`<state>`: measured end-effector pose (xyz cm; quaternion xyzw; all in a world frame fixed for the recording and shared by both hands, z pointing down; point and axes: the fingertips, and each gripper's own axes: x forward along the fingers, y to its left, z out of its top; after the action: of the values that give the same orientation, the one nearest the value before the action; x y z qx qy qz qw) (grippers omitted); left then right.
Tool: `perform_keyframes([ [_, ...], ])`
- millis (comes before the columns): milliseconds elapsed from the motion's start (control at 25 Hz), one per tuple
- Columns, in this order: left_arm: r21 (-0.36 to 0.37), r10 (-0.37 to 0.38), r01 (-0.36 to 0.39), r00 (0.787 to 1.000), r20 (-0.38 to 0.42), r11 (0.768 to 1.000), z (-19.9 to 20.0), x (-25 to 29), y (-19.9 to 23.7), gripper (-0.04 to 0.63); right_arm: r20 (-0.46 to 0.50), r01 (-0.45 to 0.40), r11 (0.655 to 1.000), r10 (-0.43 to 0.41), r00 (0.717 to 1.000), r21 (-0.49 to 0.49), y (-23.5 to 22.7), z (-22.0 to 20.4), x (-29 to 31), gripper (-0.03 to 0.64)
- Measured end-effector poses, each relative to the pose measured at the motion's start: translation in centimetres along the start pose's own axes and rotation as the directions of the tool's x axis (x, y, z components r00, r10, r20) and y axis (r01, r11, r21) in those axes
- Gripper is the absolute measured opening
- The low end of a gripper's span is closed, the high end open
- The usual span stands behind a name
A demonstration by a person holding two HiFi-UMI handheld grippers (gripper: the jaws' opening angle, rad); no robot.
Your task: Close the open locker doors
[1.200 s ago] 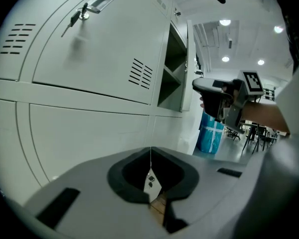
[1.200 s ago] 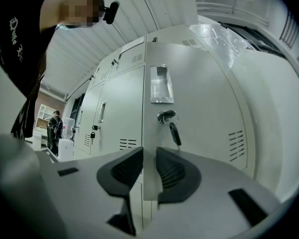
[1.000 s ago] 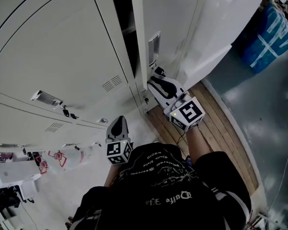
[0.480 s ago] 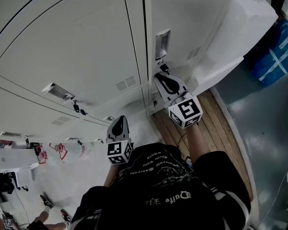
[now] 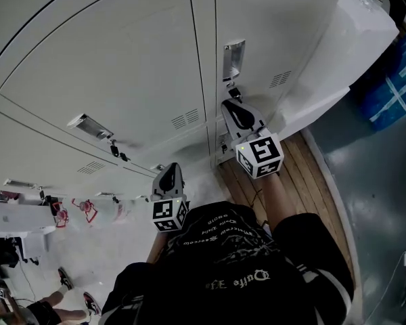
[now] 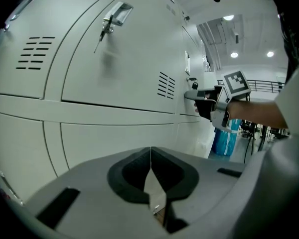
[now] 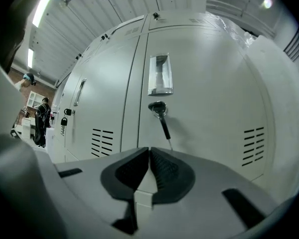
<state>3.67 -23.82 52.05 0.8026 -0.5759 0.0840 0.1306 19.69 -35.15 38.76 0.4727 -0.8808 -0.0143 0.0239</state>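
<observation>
The right claw (image 5: pixel 230 105) points at the locker door (image 5: pixel 277 32) at the right end of the row, close under its handle (image 5: pixel 233 58) and keyed lock (image 7: pixel 158 106). Its jaws have just been closing and now meet with nothing between them. The door looks flush with its neighbour, so this push seems nearly done. The left claw (image 5: pixel 169 170) hangs back, pressed together and empty. Next: 1 firm press to seat the latch, then a check for other open doors.
</observation>
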Motion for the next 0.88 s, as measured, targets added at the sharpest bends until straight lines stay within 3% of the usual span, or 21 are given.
perform_keyframes([
  [520,0.003,-0.060,0.060,0.998,0.007,0.998,0.0,-0.4,-1.5,0.009,-0.036,0.025,0.997,-0.022,0.999,0.074,0.8,-0.6,-1.1,0.018],
  [880,-0.007,-0.116,0.116,0.993,0.019,0.993,0.1,-0.2,-3.9,0.009,-0.096,0.113,0.987,-0.102,0.990,0.115,0.9,-4.4,-6.2,0.018],
])
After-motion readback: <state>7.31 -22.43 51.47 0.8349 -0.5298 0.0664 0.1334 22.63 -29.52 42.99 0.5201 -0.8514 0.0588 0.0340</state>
